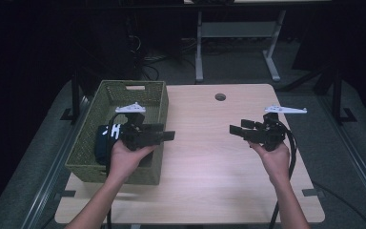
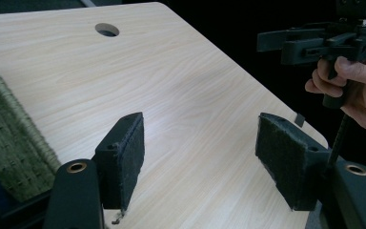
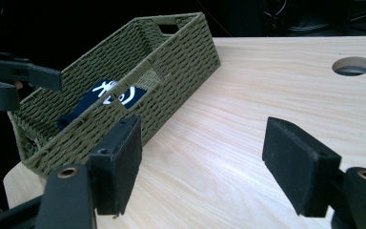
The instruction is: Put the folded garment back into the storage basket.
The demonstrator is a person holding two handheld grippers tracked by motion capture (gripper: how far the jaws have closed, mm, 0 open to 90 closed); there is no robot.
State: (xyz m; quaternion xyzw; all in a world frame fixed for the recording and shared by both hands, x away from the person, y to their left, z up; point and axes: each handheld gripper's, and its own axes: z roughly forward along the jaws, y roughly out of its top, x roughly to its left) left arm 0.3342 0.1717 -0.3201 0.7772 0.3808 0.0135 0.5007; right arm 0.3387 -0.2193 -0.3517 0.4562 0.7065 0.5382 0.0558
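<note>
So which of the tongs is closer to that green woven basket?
Left. The left tongs hover at the basket near its right wall; the right tongs are across the bare table.

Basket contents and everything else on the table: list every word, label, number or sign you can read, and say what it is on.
No readable text anywhere.
White print on the dark blue item inside the green woven basket: a mark or graphic, too blurred to read as letters.
Table, left gripper and right gripper: no labels or numbers visible.
</note>
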